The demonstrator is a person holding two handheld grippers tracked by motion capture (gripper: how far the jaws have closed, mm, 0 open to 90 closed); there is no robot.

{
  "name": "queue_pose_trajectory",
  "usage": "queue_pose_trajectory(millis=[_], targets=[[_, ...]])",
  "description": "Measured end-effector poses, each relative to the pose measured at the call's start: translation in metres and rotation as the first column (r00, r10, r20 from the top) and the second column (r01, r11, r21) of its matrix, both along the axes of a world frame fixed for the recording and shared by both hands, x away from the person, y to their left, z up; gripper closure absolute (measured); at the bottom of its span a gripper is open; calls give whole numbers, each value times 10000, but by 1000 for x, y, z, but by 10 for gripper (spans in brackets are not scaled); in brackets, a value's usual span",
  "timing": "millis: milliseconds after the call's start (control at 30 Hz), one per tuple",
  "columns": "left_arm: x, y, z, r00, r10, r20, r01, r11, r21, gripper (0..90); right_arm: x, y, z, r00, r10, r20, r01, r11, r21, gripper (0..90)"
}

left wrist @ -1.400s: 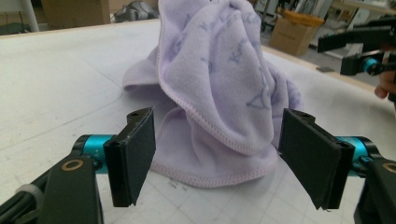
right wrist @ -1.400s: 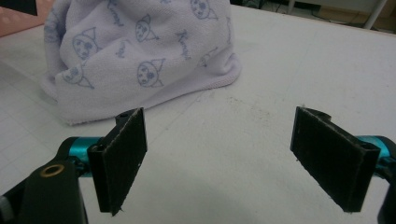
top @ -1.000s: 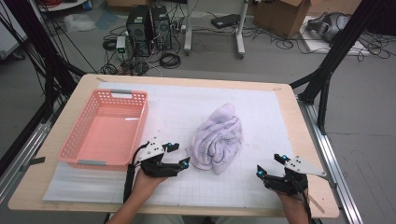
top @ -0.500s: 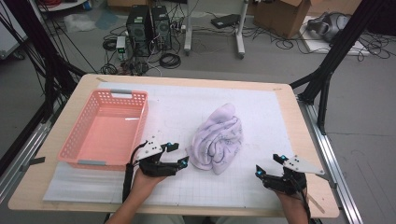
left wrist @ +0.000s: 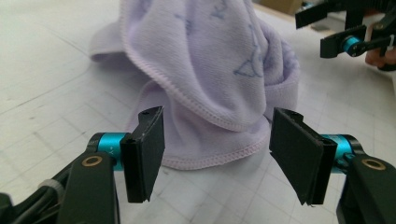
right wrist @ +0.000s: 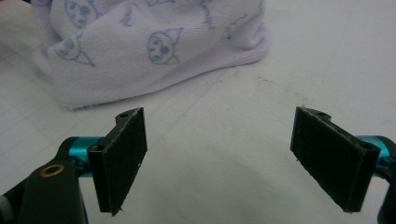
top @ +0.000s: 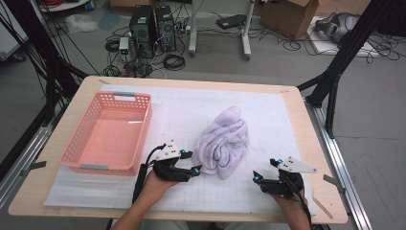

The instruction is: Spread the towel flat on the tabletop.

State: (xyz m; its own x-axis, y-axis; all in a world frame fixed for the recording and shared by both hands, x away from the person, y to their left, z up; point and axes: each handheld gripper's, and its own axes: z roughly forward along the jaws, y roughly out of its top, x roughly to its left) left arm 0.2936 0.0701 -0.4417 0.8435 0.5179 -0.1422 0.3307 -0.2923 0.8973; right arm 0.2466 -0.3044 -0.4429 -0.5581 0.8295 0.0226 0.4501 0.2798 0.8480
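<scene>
A crumpled lilac towel [top: 225, 141] with small printed faces lies in a heap on the white grid mat. My left gripper [top: 192, 162] lies low at the towel's near left edge. In the left gripper view [left wrist: 218, 122] its jaws have just been closing. The towel's stitched hem [left wrist: 210, 158] lies just ahead of the gap and neither pad presses on it. My right gripper [top: 265, 170] rests to the towel's right, a short way from it, open. Between its pads [right wrist: 219, 121] is bare mat, with the towel [right wrist: 149, 46] farther ahead on the left.
An empty pink plastic basket [top: 76, 139] stands on the left part of the mat. The wooden table's front edge [top: 191, 218] runs just behind both hands. In the left gripper view, the right gripper [left wrist: 345, 28] shows at the top right beyond the towel.
My left gripper has edged slightly right, closer to the towel's edge. The right gripper and the towel have stayed where they were.
</scene>
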Motion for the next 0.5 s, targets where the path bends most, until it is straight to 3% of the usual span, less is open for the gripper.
queue_pose_trajectory(millis=[100,133,167,233,300,367,433,467,500], targets=[[4,-13,1,9996,-232,-164,240,9984,509,359,2,8,-1,9994,285,-180,-286,9996,-74,201],[7,-21,0,9992,-296,-255,318,9951,936,358,5,17,-2,9975,632,-324,-639,9978,-192,238],[7,-21,0,9992,-296,-255,318,9951,936,359,6,21,-2,9965,743,-383,-751,9970,-186,247],[14,-37,-1,9986,-362,-386,417,9873,1536,382,11,32,-1,9933,1027,-533,-1033,9946,-81,284],[15,-41,-1,9985,-415,-354,467,9853,1643,474,16,43,0,9893,1290,-688,-1295,9916,-21,318],[15,-48,-3,9975,-659,-252,697,9762,2053,672,21,56,-1,9835,1613,-822,-1625,9867,-81,364],[15,-51,-4,9962,-867,-106,867,9672,2388,797,25,69,-5,9806,1643,-1072,-1712,9835,-584,444],[14,-50,-2,9961,-879,-97,878,9689,2313,815,26,73,-6,9786,1659,-1216,-1760,9813,-780,519],[14,-47,0,9964,-835,-160,850,9742,2088,822,26,74,-6,9760,1793,-1232,-1878,9803,-610,632]])
